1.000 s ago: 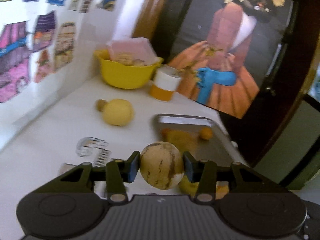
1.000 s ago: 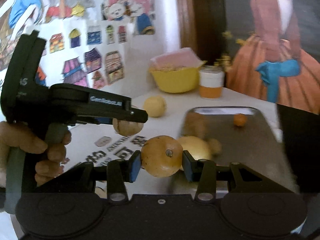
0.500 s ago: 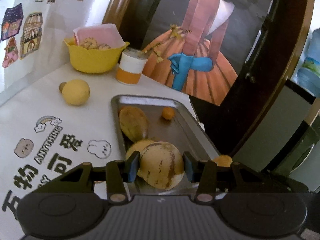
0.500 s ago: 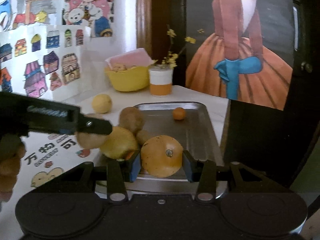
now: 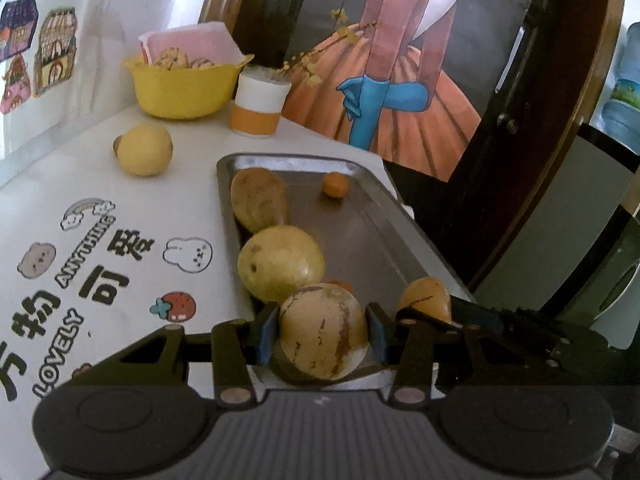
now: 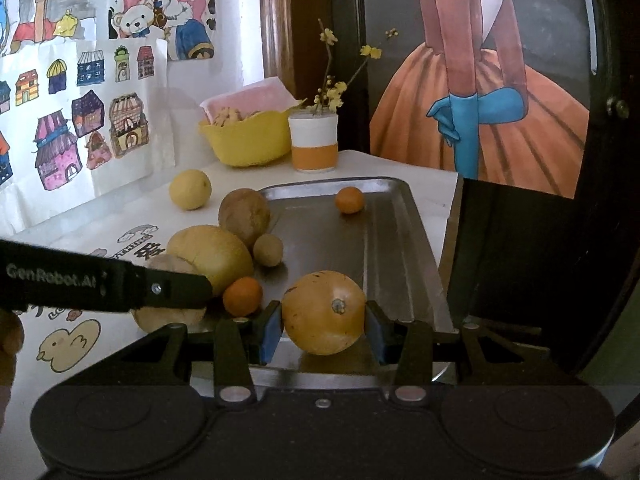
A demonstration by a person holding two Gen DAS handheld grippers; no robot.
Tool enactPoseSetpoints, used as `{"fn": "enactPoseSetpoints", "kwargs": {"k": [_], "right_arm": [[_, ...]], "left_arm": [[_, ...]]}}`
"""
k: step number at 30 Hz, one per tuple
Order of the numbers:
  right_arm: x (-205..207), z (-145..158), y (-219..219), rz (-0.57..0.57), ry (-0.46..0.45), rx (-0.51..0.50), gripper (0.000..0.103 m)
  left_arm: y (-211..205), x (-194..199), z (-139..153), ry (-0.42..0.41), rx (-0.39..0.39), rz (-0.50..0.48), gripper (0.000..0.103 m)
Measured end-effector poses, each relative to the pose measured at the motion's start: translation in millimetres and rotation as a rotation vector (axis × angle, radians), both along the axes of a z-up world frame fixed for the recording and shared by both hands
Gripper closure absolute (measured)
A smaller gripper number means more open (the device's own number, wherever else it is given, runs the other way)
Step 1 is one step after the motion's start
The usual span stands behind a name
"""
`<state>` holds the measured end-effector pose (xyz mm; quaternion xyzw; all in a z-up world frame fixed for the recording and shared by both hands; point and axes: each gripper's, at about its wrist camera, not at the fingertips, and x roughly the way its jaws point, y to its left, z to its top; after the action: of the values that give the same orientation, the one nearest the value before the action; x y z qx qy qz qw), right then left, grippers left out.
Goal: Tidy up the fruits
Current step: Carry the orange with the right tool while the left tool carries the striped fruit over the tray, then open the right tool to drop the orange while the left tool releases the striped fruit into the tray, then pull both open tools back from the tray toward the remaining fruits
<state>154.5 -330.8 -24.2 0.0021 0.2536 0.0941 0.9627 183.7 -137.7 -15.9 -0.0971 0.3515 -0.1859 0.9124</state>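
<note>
A pale yellow fruit [image 5: 145, 149] sits alone on the white table [image 5: 120, 208] towards its far edge, in front of a yellow bowl [image 5: 182, 86] and an orange-and-white cup [image 5: 260, 102] at the far side. The metal tray [image 5: 384, 216] lies along the table's right edge; against its left rim rest a brown fruit [image 5: 259, 199] and a larger yellow fruit [image 5: 281, 262], with a small orange [image 5: 336, 185] near its far end. The left gripper [image 5: 323, 330] is clamped on a tan streaked fruit [image 5: 323, 332] over the tray's near left corner. To its right, the right gripper [image 6: 323, 330] grips an orange-yellow fruit [image 6: 323, 312] above the tray's near edge.
</note>
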Motion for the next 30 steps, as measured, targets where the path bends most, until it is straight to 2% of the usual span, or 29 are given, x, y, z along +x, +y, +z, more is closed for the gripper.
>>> {"fn": "enactPoseSetpoints", "kwargs": {"k": [9,14,16,22,24,27,30], "right_arm": [[-2,-1,4,-0.006,0.007,-0.016,0.056],[-11,6,8,-0.016,-0.024,-0.035,0.045],[-15,10,9,-0.023,-0.036,-0.040,0.043],[-31,28,14,-0.040,-0.080,-0.030,0.025],[-38,35,18,-0.038,-0.100,-0.039,0.017],[-52,45,26,-0.048,-0.135,-0.061,0.005],[-65,53,32,-0.049,-0.145,-0.077,0.001]], "left_arm": [[3,3,-5,0.038,-0.010,0.006,0.052],[6,-2,-3,0.052,-0.028,0.007,0.051],[11,-8,2,0.033,-0.034,0.020,0.051],[31,-26,21,-0.027,-0.045,0.041,0.029],[40,-33,27,-0.047,-0.046,0.068,0.015],[55,-45,35,-0.071,-0.041,0.096,0.000],[65,-58,38,-0.090,0.015,0.102,0.001]]}}
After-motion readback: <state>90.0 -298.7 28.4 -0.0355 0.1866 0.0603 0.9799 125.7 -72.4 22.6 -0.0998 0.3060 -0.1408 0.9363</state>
